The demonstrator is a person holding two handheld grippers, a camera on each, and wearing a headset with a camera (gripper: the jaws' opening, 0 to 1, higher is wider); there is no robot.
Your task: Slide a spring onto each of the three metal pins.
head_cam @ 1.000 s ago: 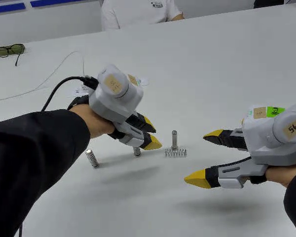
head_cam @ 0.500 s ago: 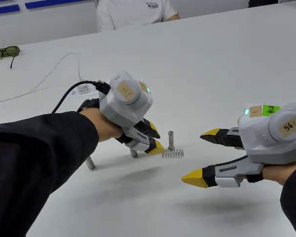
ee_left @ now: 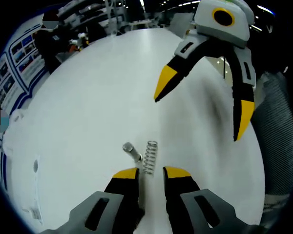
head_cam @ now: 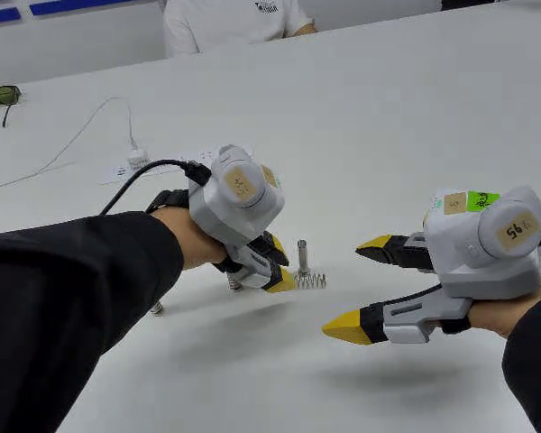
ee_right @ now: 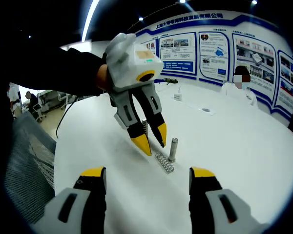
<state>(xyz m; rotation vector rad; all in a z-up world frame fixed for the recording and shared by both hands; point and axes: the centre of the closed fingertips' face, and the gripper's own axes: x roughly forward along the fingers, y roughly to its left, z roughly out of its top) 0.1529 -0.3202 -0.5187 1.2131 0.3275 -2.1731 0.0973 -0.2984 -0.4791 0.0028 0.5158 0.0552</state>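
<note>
A bare metal pin (head_cam: 302,255) stands upright on the white table (head_cam: 388,126), and a loose spring (head_cam: 310,281) lies flat at its foot. My left gripper (head_cam: 278,263) hovers just left of them, open by a narrow gap. In the left gripper view the spring (ee_left: 149,157) and pin (ee_left: 132,151) lie just past the tips of my left gripper (ee_left: 150,173). A second pin wearing a spring (head_cam: 234,283) peeks out behind the left gripper; a third (head_cam: 155,308) is mostly hidden by my sleeve. My right gripper (head_cam: 356,287) hangs wide open to the right, holding nothing.
A cable and white adapter (head_cam: 131,162) lie at the back left, with dark glasses (head_cam: 0,95) near the left edge. A person in a white shirt (head_cam: 225,18) sits at the far side. In the right gripper view a mesh chair (ee_right: 27,161) stands at the left.
My left gripper has moved right and down, closing in on the loose spring. The right gripper has kept its place and stays wide open. The head camera has shifted a little.
</note>
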